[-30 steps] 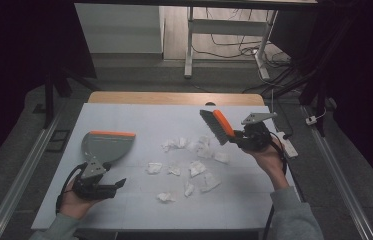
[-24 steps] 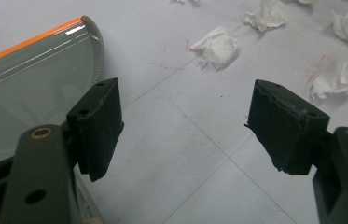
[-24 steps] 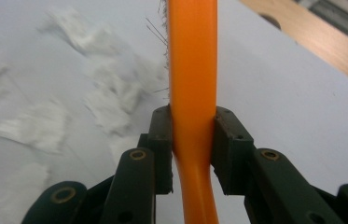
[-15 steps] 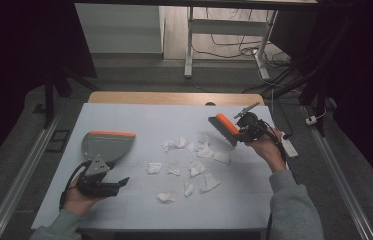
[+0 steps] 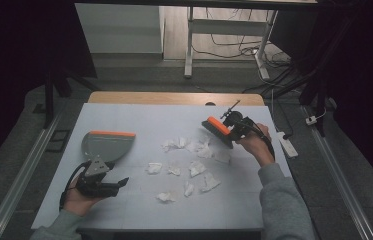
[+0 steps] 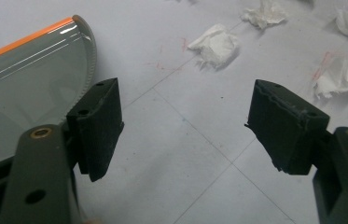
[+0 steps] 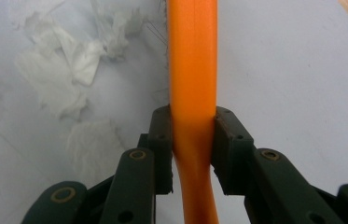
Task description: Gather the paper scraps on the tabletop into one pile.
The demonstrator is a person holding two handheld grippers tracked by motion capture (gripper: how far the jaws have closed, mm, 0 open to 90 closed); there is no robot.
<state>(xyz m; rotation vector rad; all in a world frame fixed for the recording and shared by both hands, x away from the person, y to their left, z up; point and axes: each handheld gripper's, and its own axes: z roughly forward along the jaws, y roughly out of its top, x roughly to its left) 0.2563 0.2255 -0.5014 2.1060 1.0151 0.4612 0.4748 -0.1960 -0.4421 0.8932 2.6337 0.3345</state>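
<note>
Now the right tongs (image 5: 230, 131), pinching the brush (image 5: 217, 131), have dropped to the tissues (image 5: 196, 146); left tongs (image 5: 116, 184) spread

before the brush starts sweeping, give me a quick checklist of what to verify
1. Brush held firmly: ok. The right gripper is shut on the brush, jaws on both sides of its orange handle.
2. Brush next to the mess: ok. It sits at the right edge of the paper scraps.
3. Dustpan in place: ok. It lies flat on the table, left of the scraps.
4. Dustpan held steady: not ok. The left gripper is open and empty beside it.
5. Bristles touching the table: cannot tell.
</note>
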